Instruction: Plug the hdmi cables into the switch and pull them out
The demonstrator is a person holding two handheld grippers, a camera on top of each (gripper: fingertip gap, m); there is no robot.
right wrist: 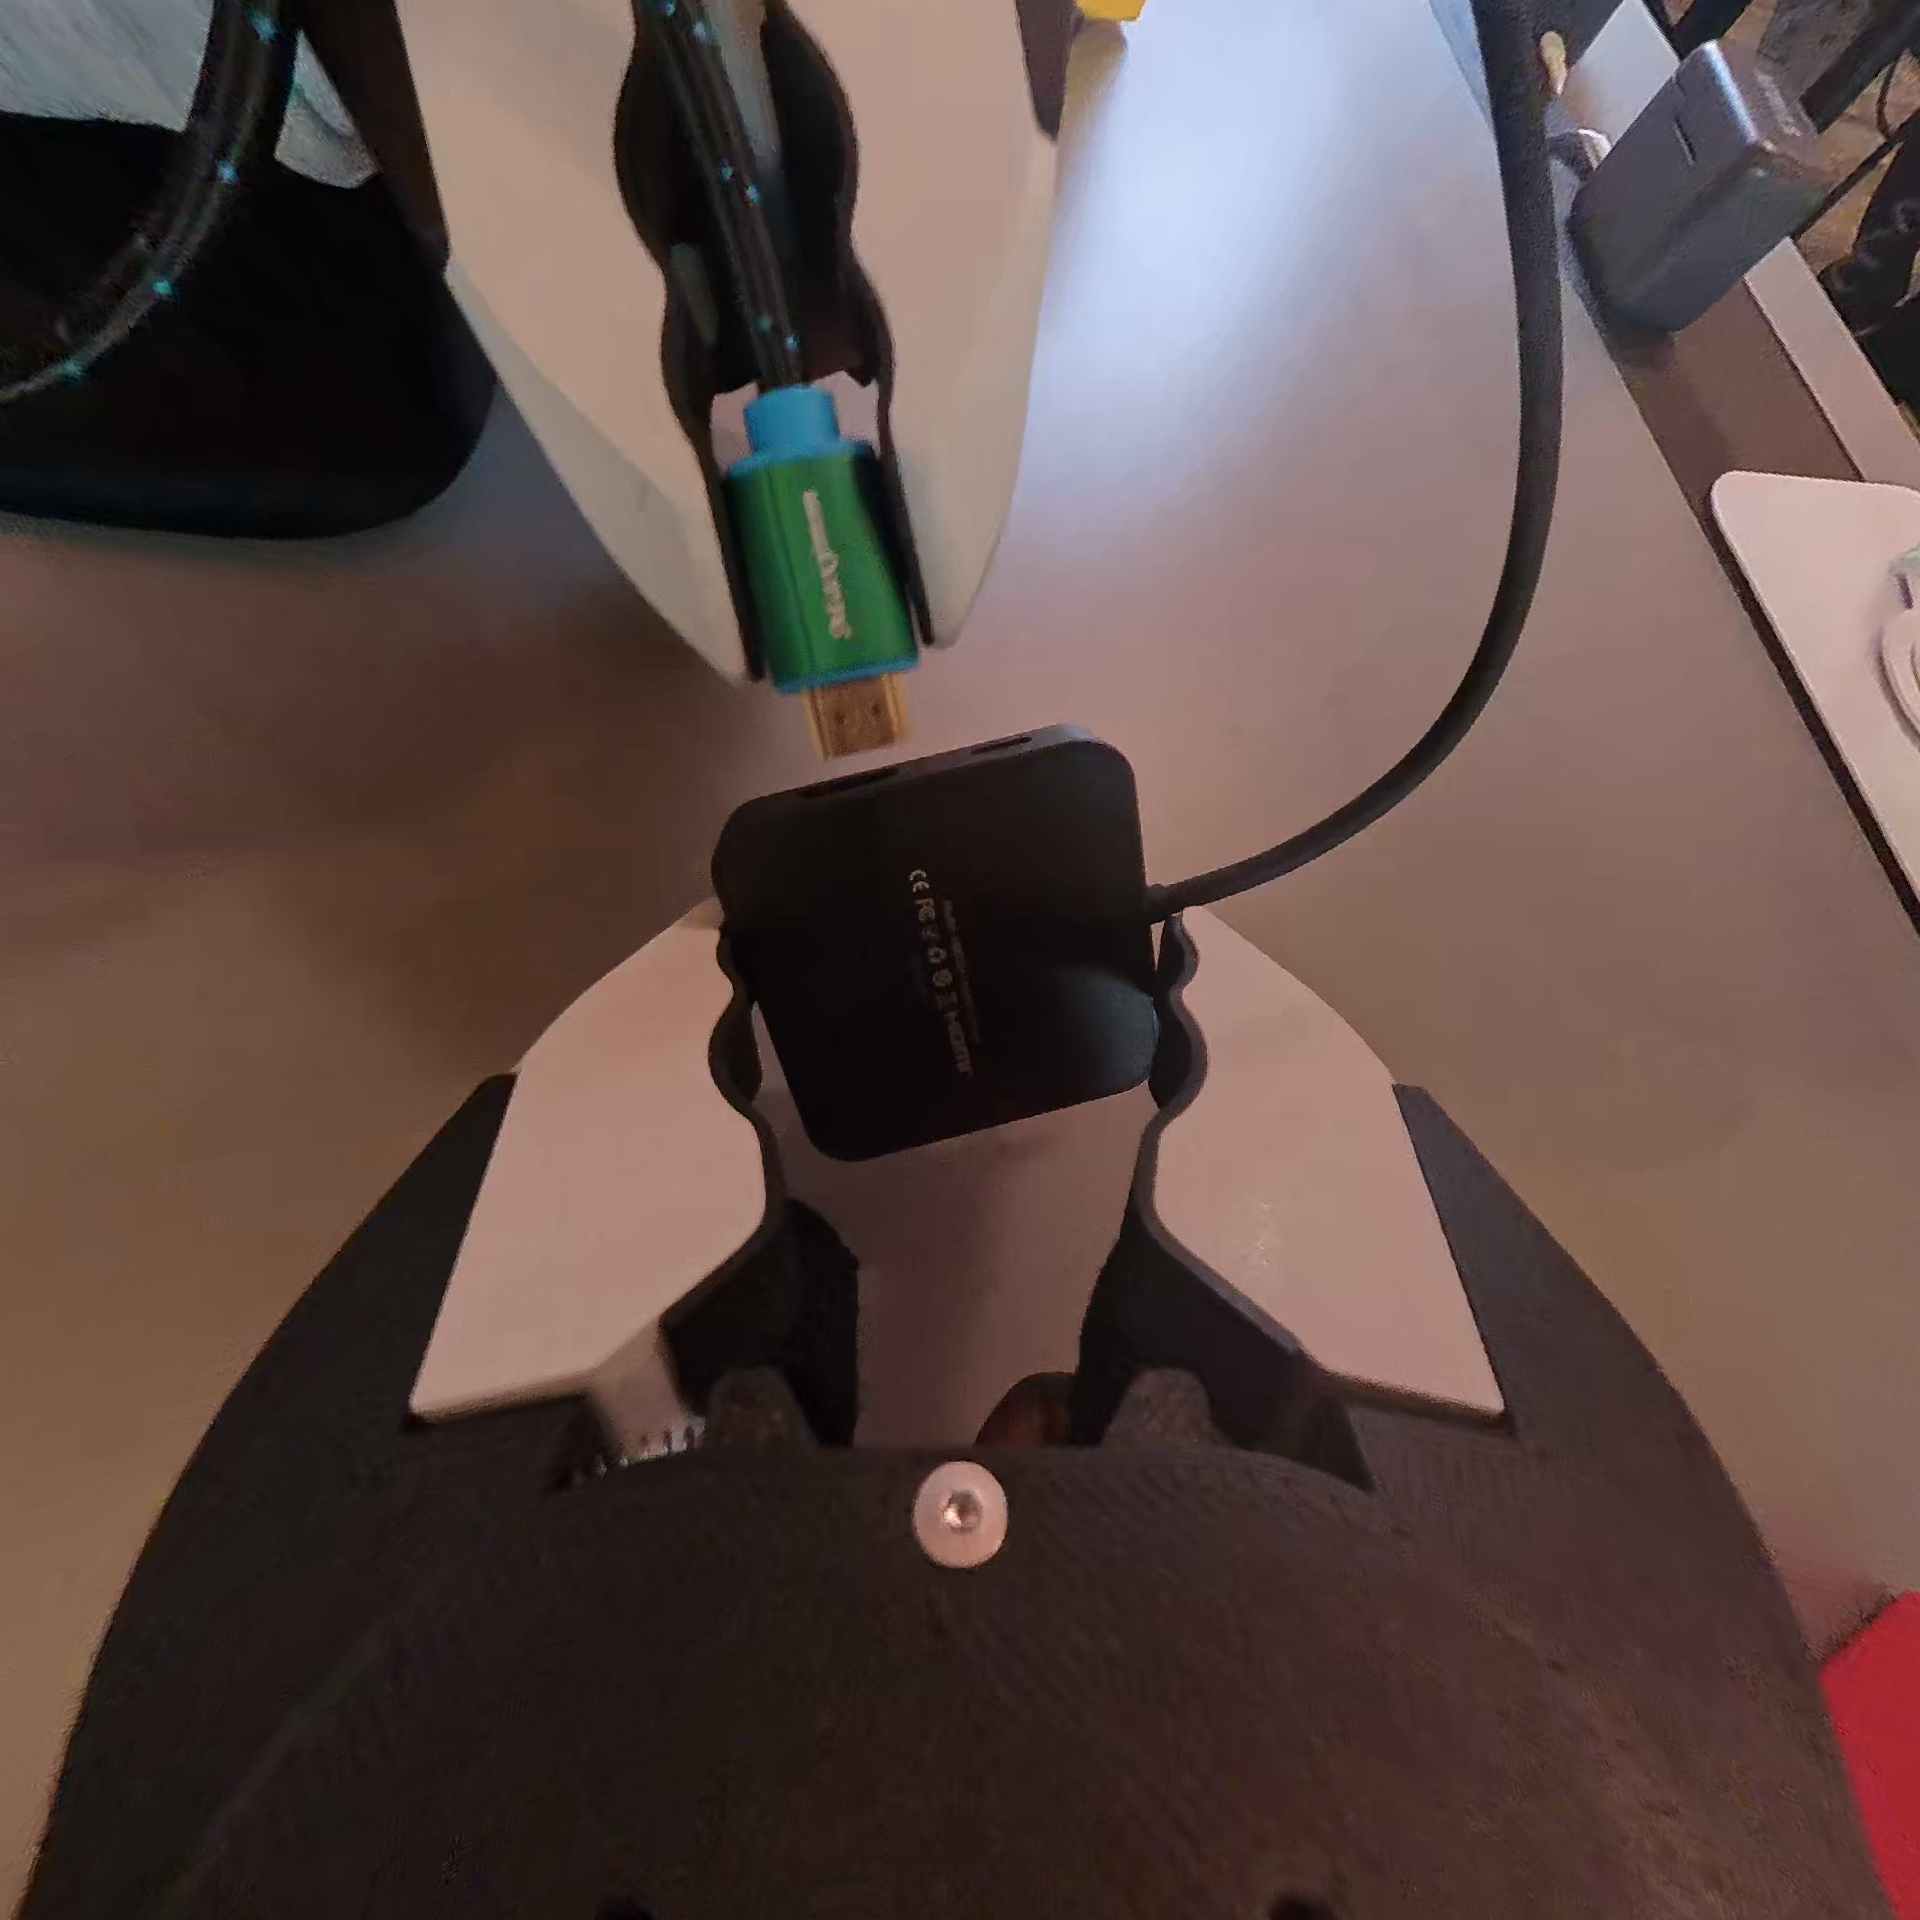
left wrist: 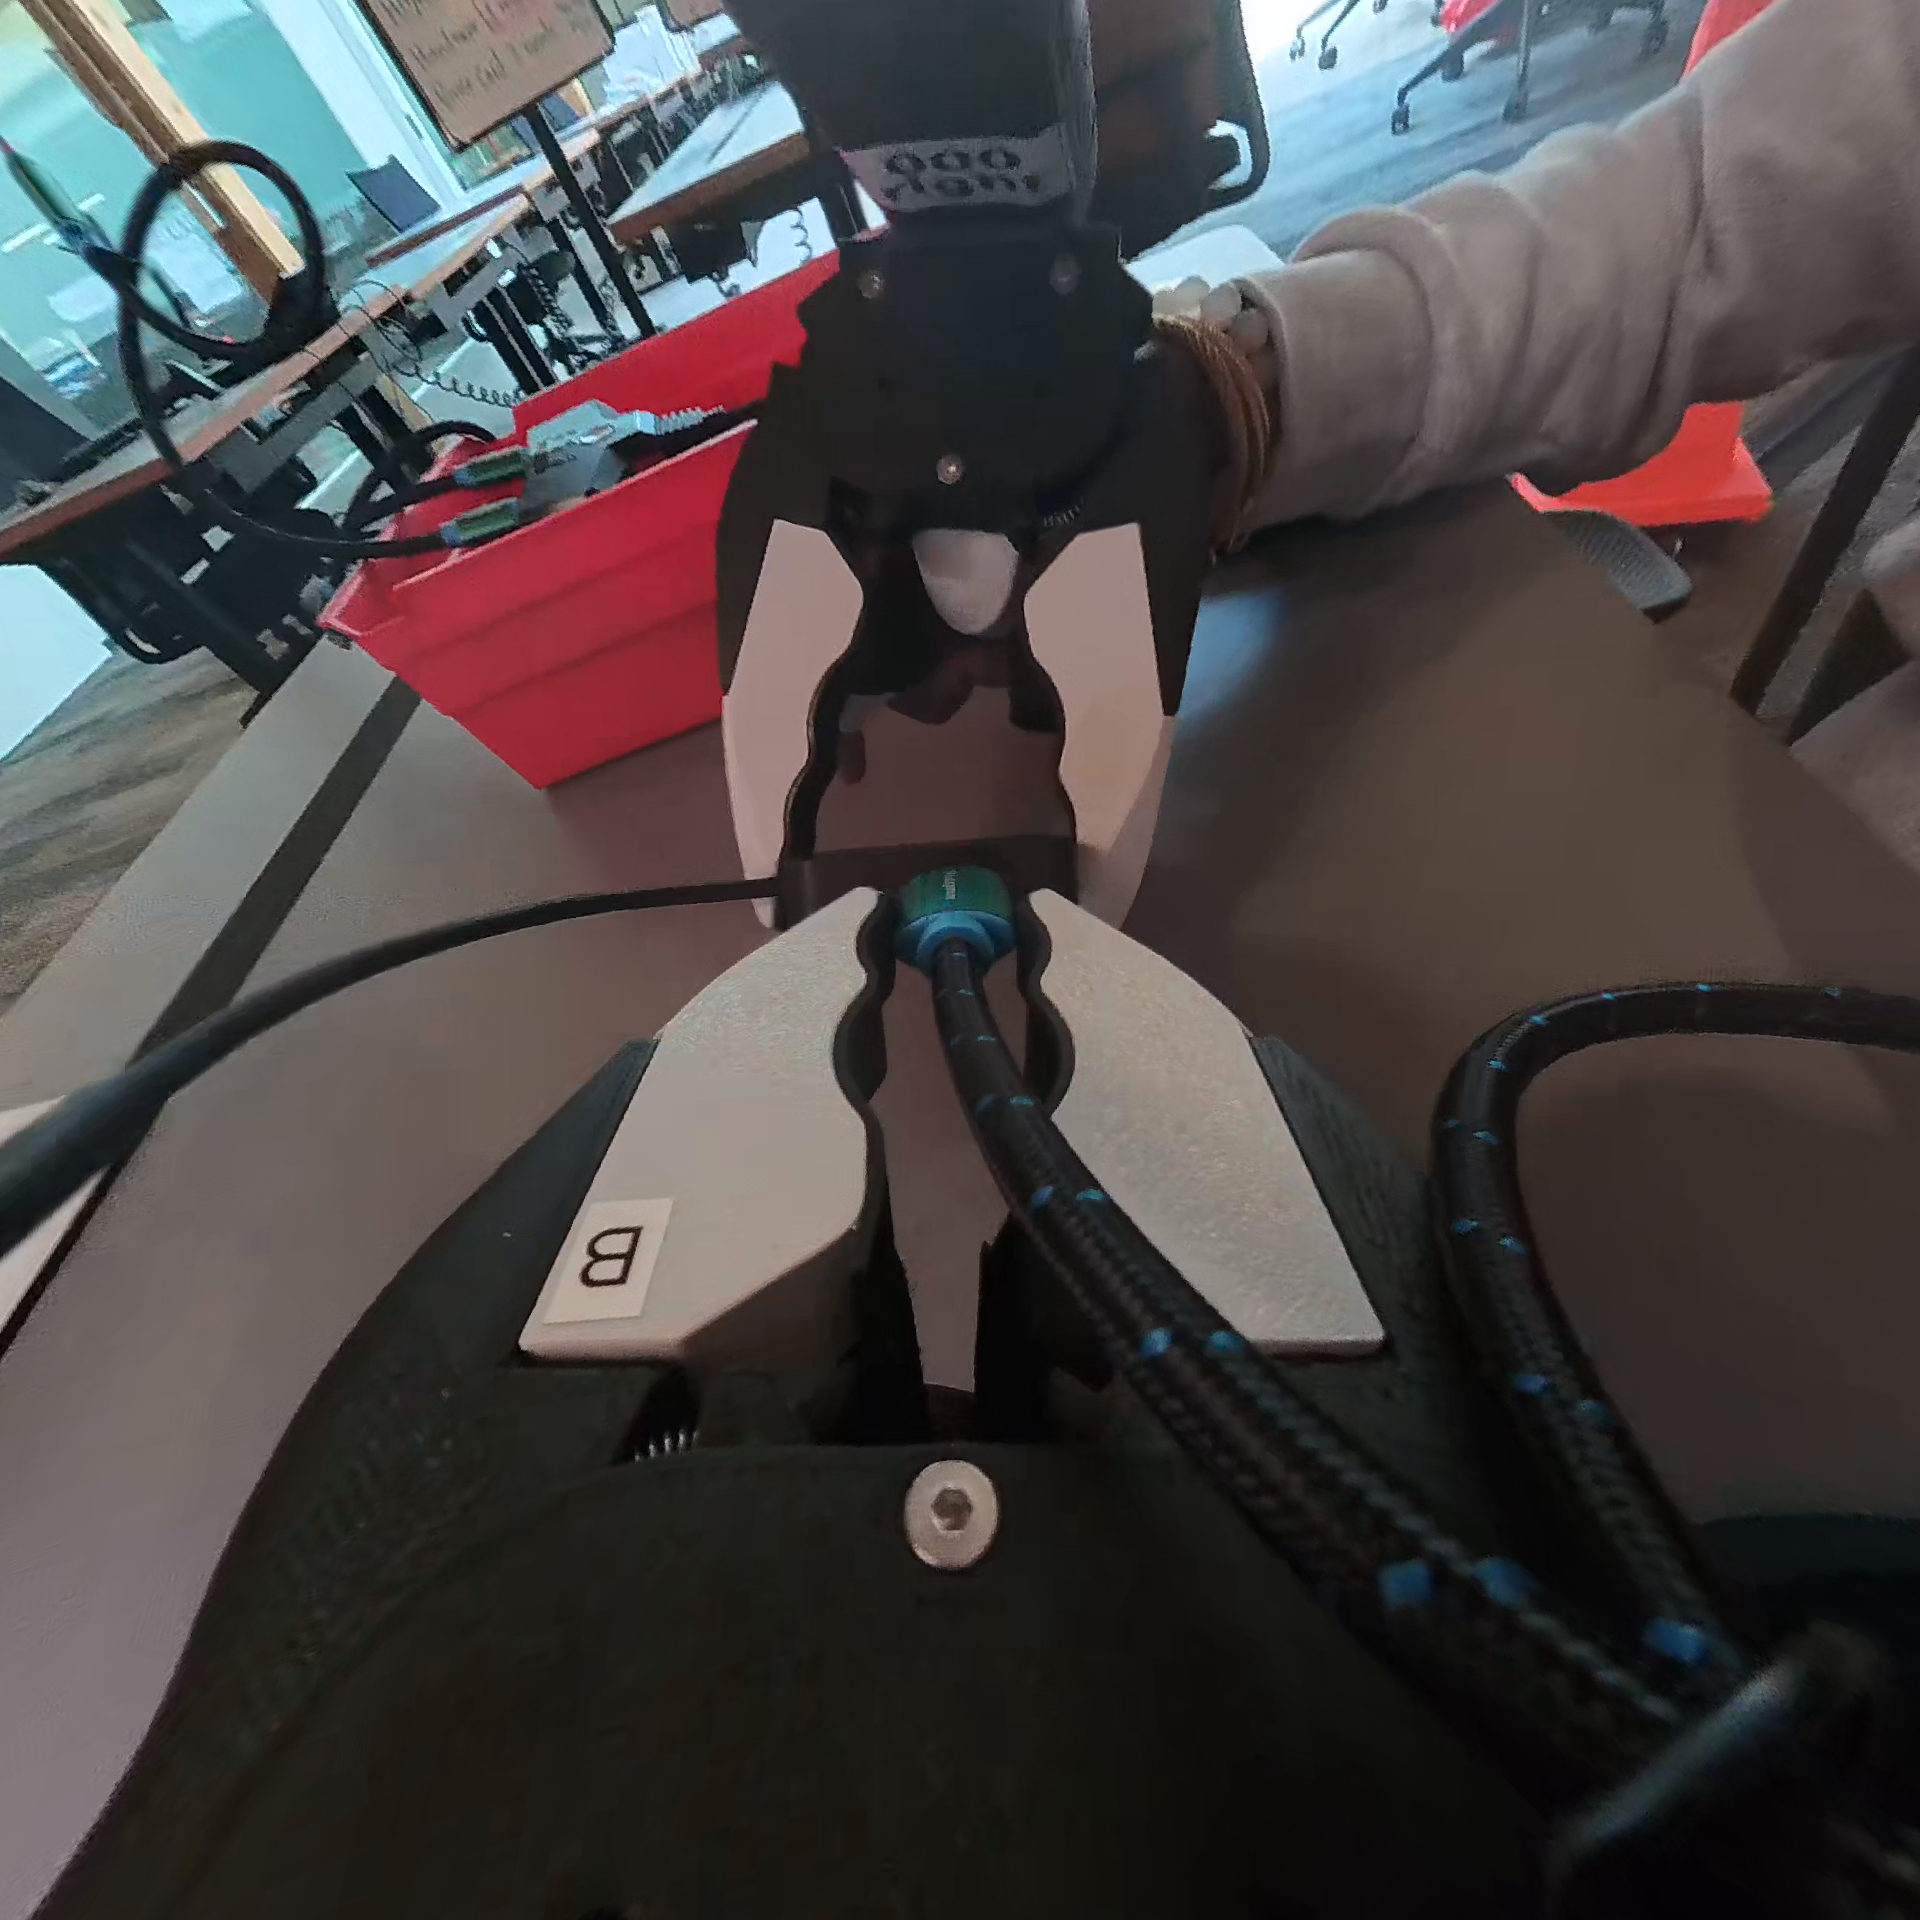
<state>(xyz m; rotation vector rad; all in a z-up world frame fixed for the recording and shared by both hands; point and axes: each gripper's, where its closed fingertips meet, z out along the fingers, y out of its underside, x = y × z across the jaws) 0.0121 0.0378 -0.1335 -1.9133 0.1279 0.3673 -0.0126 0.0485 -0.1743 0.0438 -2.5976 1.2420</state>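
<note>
My left gripper (left wrist: 954,914) is shut on a green and blue HDMI plug (left wrist: 948,902) with a black braided cable (left wrist: 1143,1299). In the right wrist view the same plug (right wrist: 821,566) shows its gold tip (right wrist: 860,724) just outside a port on the black switch (right wrist: 940,956), touching or nearly touching its edge. My right gripper (right wrist: 951,940) is shut on the switch, its jaws pressing on the two sides. In the left wrist view the switch (left wrist: 831,868) sits behind the plug, held by the right gripper (left wrist: 930,894) facing me. A thin black cable (right wrist: 1496,623) leaves the switch's side.
A red bin (left wrist: 561,623) with more green-tipped cables stands at the back left of the brown table (left wrist: 1455,831). A person's sleeve (left wrist: 1558,281) reaches in from the right. A grey box (right wrist: 1704,197) and a white object (right wrist: 1829,623) lie at the table's right edge.
</note>
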